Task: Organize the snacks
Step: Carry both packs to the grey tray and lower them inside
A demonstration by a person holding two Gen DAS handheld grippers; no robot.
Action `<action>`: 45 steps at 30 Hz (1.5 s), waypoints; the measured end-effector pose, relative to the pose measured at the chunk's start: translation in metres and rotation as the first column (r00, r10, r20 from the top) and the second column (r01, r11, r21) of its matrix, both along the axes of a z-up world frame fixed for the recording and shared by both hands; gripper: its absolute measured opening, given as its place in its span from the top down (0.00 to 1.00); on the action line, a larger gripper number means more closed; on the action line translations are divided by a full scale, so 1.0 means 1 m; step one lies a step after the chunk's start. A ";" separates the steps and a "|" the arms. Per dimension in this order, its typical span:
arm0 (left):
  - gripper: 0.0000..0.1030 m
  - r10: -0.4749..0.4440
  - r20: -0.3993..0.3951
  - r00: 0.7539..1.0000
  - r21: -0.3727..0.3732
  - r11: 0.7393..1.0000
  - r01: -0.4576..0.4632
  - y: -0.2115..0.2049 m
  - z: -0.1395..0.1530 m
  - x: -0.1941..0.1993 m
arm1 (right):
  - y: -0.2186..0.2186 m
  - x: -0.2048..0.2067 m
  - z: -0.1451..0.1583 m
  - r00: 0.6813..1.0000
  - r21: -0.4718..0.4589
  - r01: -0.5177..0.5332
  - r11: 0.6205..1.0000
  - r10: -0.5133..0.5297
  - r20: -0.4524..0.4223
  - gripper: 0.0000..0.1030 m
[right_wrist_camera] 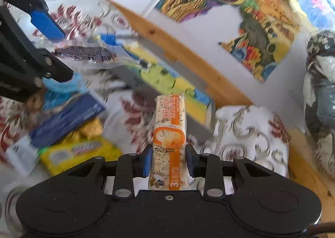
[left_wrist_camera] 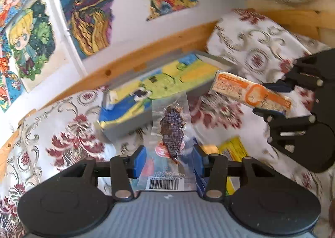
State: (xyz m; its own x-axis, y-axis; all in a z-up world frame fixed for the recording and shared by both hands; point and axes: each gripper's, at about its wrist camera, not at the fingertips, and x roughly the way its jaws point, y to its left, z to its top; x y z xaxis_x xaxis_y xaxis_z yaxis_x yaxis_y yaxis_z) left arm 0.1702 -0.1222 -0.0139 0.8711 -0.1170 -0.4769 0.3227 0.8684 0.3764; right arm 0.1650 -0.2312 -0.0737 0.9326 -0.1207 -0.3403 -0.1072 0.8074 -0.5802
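My left gripper [left_wrist_camera: 169, 159] is shut on a clear snack packet [left_wrist_camera: 172, 129] holding a dark dried piece, its barcode end nearest the camera. From the right wrist view that packet [right_wrist_camera: 83, 54] sticks out of the left gripper [right_wrist_camera: 56, 49] at upper left, held in the air. My right gripper [right_wrist_camera: 168, 160] is shut on an orange-and-white snack bar [right_wrist_camera: 169, 131] that points forward. In the left wrist view the bar [left_wrist_camera: 251, 92] sits in the right gripper [left_wrist_camera: 272, 100] at the right. A grey box [left_wrist_camera: 161, 83] with a yellow, green and blue inside lies ahead of both.
A floral cloth [left_wrist_camera: 69, 133] covers the surface, with a wooden rail [left_wrist_camera: 146, 58] and a postered wall behind. A yellow packet [right_wrist_camera: 79, 150] and a blue packet [right_wrist_camera: 67, 118] lie at lower left. A floral cushion [right_wrist_camera: 251, 133] stands to the right of the grey box [right_wrist_camera: 167, 77].
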 end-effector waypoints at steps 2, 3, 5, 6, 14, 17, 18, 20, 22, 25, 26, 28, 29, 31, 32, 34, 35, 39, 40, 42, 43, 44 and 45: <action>0.51 0.019 0.041 0.999 -0.035 0.999 -0.018 0.000 0.008 0.011 | 0.000 0.011 0.006 0.999 0.008 -0.010 1.000 0.009 0.039 0.67; 0.51 0.032 0.059 0.998 -0.045 0.999 -0.029 -0.001 0.011 0.017 | 0.000 0.017 0.009 0.998 0.018 -0.014 1.000 0.013 0.060 0.67; 0.51 0.066 0.095 0.993 -0.073 0.996 -0.060 -0.003 0.018 0.030 | 0.000 0.030 0.017 0.993 0.036 -0.026 0.999 0.021 0.118 0.67; 0.51 0.085 0.111 0.990 -0.085 0.994 -0.075 -0.005 0.021 0.037 | 0.001 0.037 0.020 0.988 0.040 -0.031 0.999 0.024 0.151 0.67; 0.51 0.242 0.157 0.958 -0.217 0.954 -0.205 -0.009 0.042 0.109 | -0.003 0.083 0.020 0.957 0.009 -0.061 0.998 0.056 0.286 0.67; 0.51 0.287 0.158 0.945 -0.246 0.938 -0.244 -0.012 0.042 0.135 | -0.005 0.102 0.019 0.941 -0.019 -0.064 0.998 0.067 0.333 0.67; 0.51 0.301 0.156 0.941 -0.256 0.932 -0.256 -0.013 0.042 0.145 | -0.006 0.107 0.019 0.937 -0.016 -0.063 0.998 0.065 0.343 0.67; 0.51 0.321 0.148 0.936 -0.277 0.922 -0.272 -0.014 0.040 0.159 | -0.008 0.122 0.019 0.934 0.002 -0.050 0.999 0.046 0.354 0.67; 0.51 0.335 0.139 0.932 -0.287 0.914 -0.285 -0.016 0.036 0.172 | -0.010 0.137 0.019 0.934 0.030 -0.040 0.999 0.026 0.357 0.67; 0.51 0.339 0.115 0.934 -0.295 0.909 -0.294 -0.020 0.027 0.188 | -0.010 0.152 0.014 0.937 0.039 -0.051 0.998 0.034 0.349 0.67; 0.51 0.335 0.107 0.936 -0.292 0.911 -0.292 -0.022 0.024 0.193 | -0.010 0.156 0.012 0.938 0.047 -0.055 0.997 0.036 0.344 0.67; 0.51 0.328 0.100 0.940 -0.279 0.916 -0.290 -0.026 0.017 0.201 | -0.012 0.164 0.010 0.944 0.073 -0.060 0.996 0.033 0.328 0.67; 0.51 0.322 0.097 0.942 -0.274 0.918 -0.286 -0.029 0.014 0.204 | -0.013 0.167 0.009 0.948 0.085 -0.061 0.995 0.031 0.316 0.67; 0.51 0.310 0.088 0.947 -0.265 0.923 -0.278 -0.033 0.009 0.209 | -0.013 0.174 0.005 0.954 0.098 -0.065 0.993 0.033 0.297 0.67; 0.51 0.304 0.082 0.949 -0.259 0.926 -0.275 -0.036 0.007 0.212 | -0.014 0.176 0.003 0.957 0.105 -0.065 0.992 0.032 0.288 0.67; 0.51 0.297 0.065 0.953 -0.243 0.931 -0.273 -0.039 0.001 0.217 | -0.015 0.181 -0.001 0.965 0.125 -0.064 0.990 0.029 0.261 0.67; 0.51 0.296 0.056 0.954 -0.236 0.932 -0.275 -0.041 -0.002 0.219 | -0.017 0.184 -0.002 0.969 0.141 -0.061 0.988 0.024 0.246 0.67; 0.50 0.308 -0.010 0.951 -0.247 0.921 -0.301 -0.040 -0.012 0.228 | -0.025 0.193 -0.005 0.980 0.206 -0.042 0.978 -0.001 0.201 0.66; 0.50 0.316 -0.032 0.948 -0.257 0.914 -0.313 -0.038 -0.014 0.230 | -0.027 0.194 -0.005 0.981 0.215 -0.037 0.976 -0.006 0.196 0.66; 0.49 0.313 -0.080 0.946 -0.276 0.905 -0.323 -0.035 -0.017 0.234 | -0.030 0.198 -0.004 0.986 0.240 -0.032 0.970 -0.009 0.169 0.66; 0.49 0.317 -0.097 0.943 -0.286 0.899 -0.332 -0.034 -0.018 0.234 | -0.033 0.200 -0.004 0.987 0.256 -0.029 0.966 -0.013 0.159 0.63; 0.48 0.319 -0.112 0.941 -0.290 0.895 -0.338 -0.033 -0.019 0.235 | -0.034 0.200 -0.003 0.986 0.267 -0.024 0.963 -0.021 0.164 0.63; 0.48 0.320 -0.126 0.939 -0.297 0.891 -0.343 -0.031 -0.019 0.235 | -0.036 0.199 -0.002 0.985 0.271 -0.022 0.962 -0.027 0.173 0.61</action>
State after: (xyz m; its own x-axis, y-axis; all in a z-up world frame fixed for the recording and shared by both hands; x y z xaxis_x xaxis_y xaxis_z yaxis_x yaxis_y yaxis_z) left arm 0.4050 -0.1536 -0.0328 0.8499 0.0209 -0.5266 0.0115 0.9982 0.0581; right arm 0.3639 -0.2667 -0.0756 0.9798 -0.0488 -0.1937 -0.0223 0.9368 -0.3491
